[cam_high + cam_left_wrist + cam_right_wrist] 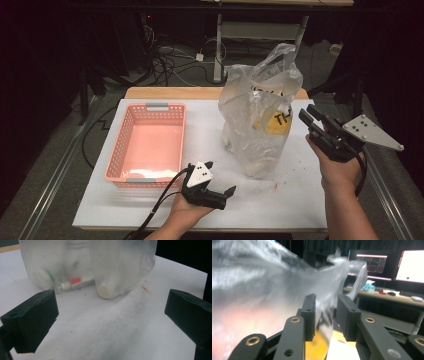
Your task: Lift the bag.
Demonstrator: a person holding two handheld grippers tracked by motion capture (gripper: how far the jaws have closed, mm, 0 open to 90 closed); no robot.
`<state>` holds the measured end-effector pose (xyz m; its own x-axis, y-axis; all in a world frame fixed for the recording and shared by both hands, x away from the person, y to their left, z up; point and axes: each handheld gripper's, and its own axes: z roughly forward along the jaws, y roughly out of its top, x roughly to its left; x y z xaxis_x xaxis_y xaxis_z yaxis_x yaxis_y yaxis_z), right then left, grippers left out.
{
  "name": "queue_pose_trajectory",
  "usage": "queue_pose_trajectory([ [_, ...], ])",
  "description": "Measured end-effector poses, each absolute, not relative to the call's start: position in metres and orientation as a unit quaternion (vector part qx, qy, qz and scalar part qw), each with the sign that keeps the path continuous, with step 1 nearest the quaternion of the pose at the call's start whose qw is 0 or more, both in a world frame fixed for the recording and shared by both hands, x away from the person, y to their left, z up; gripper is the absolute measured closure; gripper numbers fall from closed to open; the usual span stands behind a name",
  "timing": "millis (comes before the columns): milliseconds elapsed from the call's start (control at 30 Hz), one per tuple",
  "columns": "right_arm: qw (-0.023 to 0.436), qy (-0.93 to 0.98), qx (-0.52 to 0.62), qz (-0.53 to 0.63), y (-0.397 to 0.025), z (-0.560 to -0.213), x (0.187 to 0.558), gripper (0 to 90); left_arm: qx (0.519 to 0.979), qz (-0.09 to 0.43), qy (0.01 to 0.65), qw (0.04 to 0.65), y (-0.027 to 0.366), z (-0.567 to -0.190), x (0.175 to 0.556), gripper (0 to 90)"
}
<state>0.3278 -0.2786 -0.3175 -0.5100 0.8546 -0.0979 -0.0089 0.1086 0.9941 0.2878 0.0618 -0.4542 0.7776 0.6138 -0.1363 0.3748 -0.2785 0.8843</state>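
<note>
A clear plastic bag with a yellow logo stands upright on the white table cover, right of centre. Through its film I see a tube with a red label and a white rounded object at the bottom. My left gripper lies low near the front edge, open, aimed at the bag's base and well short of it. My right gripper is raised at the bag's right side. Its jaws stand a little apart with the printed bag film in the gap.
An empty pink basket sits on the left half of the cover. Red specks mark the cover near the bag. Cables and a desk frame lie beyond the far edge. Monitors glow in the right gripper view.
</note>
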Motion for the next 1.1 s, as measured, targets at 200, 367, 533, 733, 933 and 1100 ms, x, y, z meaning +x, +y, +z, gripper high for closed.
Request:
queue_pose_trajectory([
  [200, 0.347, 0.666, 0.343, 0.565, -0.281, -0.346, 0.327, 61.0, 0.788, 0.118, 0.316, 0.514, 0.063, -0.461, 0.287, 0.0],
  [367, 0.315, 0.689, 0.358, 0.546, -0.281, -0.376, 0.328, 50.9, 0.793, 0.117, 0.317, 0.507, 0.062, -0.467, 0.287, 0.0],
  [533, 0.289, 0.709, 0.368, 0.527, -0.279, -0.405, 0.328, 38.4, 0.796, 0.121, 0.319, 0.501, 0.063, -0.471, 0.289, 0.0],
  [733, 0.261, 0.729, 0.369, 0.514, -0.276, -0.433, 0.325, 26.1, 0.799, 0.122, 0.318, 0.495, 0.062, -0.475, 0.288, 0.0],
  [933, 0.247, 0.742, 0.376, 0.498, -0.275, -0.455, 0.311, 14.7, 0.802, 0.124, 0.317, 0.491, 0.062, -0.478, 0.287, 0.0],
  [1100, 0.243, 0.738, 0.39, 0.494, -0.28, -0.465, 0.296, 2.0, 0.801, 0.119, 0.316, 0.495, 0.061, -0.481, 0.286, 0.0],
])
